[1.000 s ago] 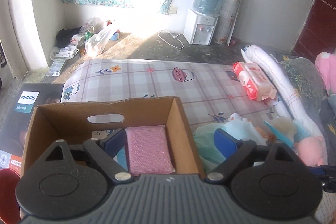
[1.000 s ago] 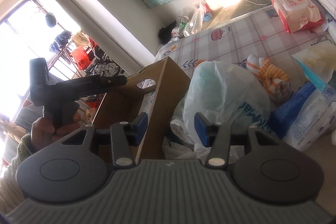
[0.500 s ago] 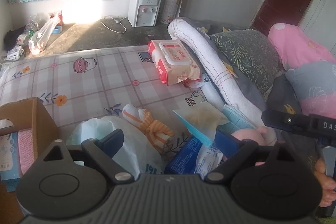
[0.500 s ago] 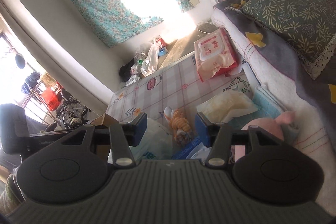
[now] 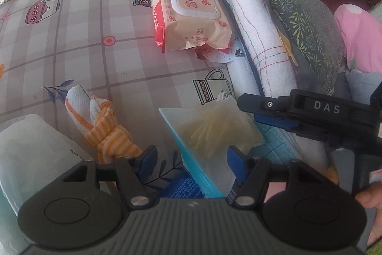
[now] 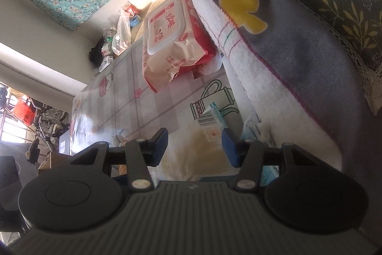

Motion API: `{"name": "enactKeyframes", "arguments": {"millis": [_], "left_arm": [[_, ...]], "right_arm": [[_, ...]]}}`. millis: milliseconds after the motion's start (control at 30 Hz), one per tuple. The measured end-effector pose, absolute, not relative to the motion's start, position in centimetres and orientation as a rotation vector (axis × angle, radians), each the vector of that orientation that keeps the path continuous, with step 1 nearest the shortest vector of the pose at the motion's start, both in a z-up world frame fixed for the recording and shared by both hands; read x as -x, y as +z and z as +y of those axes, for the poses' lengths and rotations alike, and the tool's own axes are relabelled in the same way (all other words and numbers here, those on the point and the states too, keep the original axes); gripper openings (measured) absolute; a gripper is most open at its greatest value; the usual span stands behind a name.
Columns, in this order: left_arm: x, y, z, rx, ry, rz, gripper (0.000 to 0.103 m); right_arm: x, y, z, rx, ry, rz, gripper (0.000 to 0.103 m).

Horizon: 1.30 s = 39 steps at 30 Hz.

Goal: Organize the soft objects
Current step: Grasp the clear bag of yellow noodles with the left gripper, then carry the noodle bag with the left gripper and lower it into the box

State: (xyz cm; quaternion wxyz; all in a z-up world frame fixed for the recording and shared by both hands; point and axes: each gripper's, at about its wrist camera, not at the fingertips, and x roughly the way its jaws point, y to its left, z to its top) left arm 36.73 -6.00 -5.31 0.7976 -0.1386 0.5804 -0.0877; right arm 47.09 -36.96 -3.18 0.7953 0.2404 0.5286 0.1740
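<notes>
My left gripper (image 5: 191,160) is open over a clear packet with a yellow cloth inside (image 5: 212,128), its jaws either side of the packet's near end. A knotted orange-striped towel (image 5: 102,121) lies to its left and a blue packet (image 5: 183,185) is under it. My right gripper (image 6: 194,147) is open and empty, low over the same yellowish packet (image 6: 191,149); it shows in the left wrist view (image 5: 310,114) at the right. A red wet-wipes pack (image 5: 188,8) lies further back on the checked mattress (image 5: 71,51).
A rolled white blanket (image 5: 248,23) and a leaf-print pillow (image 5: 308,28) border the right side. A white plastic bag (image 5: 28,149) lies at the left. A small barcoded box (image 6: 211,121) lies ahead of the right gripper. Floor clutter lies beyond the mattress.
Both grippers swung away from the cardboard box to the right and came down close over the pile of packets. The box has left both views. Both stayed open.
</notes>
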Motion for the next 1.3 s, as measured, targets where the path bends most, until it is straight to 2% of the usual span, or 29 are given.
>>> {"name": "enactKeyframes", "arguments": {"millis": [167,267,333,533,700,933,1167,1300], "left_arm": [[-38.0,-7.0,-6.0,0.356,-0.183,1.284,0.065],[-38.4,-7.2,-6.0,0.402,-0.189,1.284,0.051],[-38.3,-6.9,-6.4,0.389,-0.174,1.274,0.041],[-37.2,-5.0,-6.1,0.392,-0.19,1.231,0.027],[-35.1,-2.3,-4.9,0.41,-0.21,1.185,0.027],[-29.5,4.2,-1.2,0.437,-0.226,1.05,0.027],[-22.0,9.5,7.8,0.52,-0.144,0.877,0.027],[-18.0,10.7,14.0,0.571,-0.059,0.803,0.026]], "right_arm": [[-48.8,-5.5,-35.9,-0.503,0.374,1.191,0.05],[-49.4,-6.1,-34.8,-0.469,0.41,1.222,0.056],[-49.5,-6.3,-34.3,-0.458,0.416,1.229,0.057],[-48.8,-5.8,-33.8,-0.478,0.424,1.211,0.052],[-46.9,-3.9,-34.0,-0.533,0.444,1.185,0.048],[-43.2,2.3,-31.8,-0.524,0.539,1.094,0.048],[-39.4,8.3,-24.2,-0.461,0.708,1.047,0.048],[-37.8,10.4,-17.5,-0.41,0.83,1.051,0.048]]}}
